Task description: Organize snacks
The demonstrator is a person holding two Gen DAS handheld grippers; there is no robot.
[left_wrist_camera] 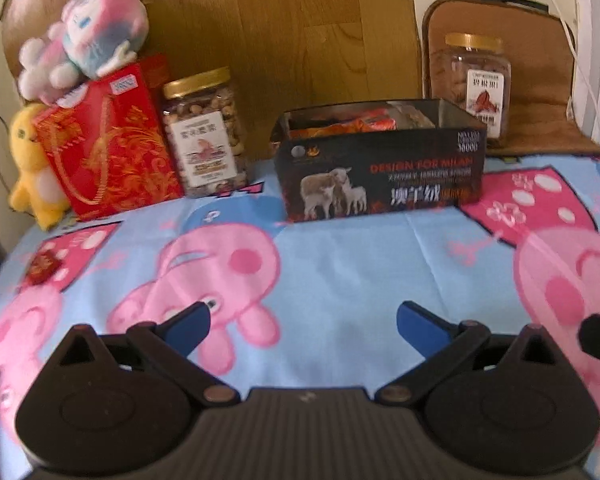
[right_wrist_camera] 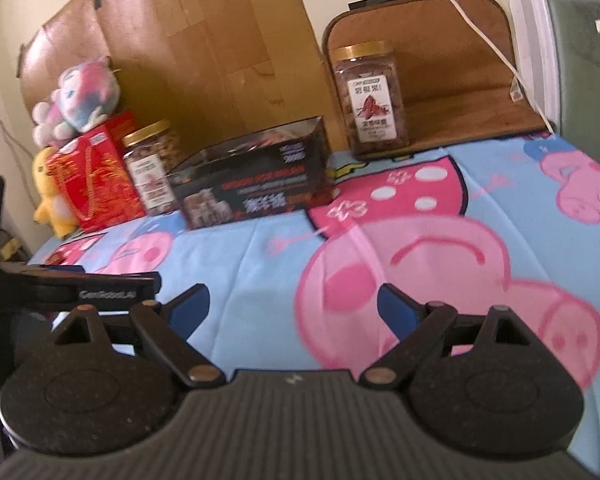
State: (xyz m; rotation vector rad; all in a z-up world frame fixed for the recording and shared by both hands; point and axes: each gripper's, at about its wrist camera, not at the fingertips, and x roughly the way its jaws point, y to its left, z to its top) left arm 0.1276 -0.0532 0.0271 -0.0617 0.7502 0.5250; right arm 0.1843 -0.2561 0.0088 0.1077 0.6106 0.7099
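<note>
A black open box (left_wrist_camera: 380, 168) with sheep printed on its side stands at the back of the table and holds orange snack packets (left_wrist_camera: 340, 122). It also shows in the right wrist view (right_wrist_camera: 256, 176). A gold-lidded jar of nuts (left_wrist_camera: 204, 132) stands left of the box, and another gold-lidded jar (left_wrist_camera: 476, 84) stands behind it at the right. My left gripper (left_wrist_camera: 302, 324) is open and empty over the cartoon tablecloth, well in front of the box. My right gripper (right_wrist_camera: 294, 308) is open and empty too. The left gripper's body (right_wrist_camera: 80, 286) shows at the right wrist view's left edge.
A red gift bag (left_wrist_camera: 108, 144), a yellow plush (left_wrist_camera: 32, 168) and a pink-and-white plush (left_wrist_camera: 88, 40) stand at the back left. A brown mat (right_wrist_camera: 440, 76) leans on the wall under the right jar (right_wrist_camera: 370, 96). A small red packet (left_wrist_camera: 44, 268) lies at the table's left.
</note>
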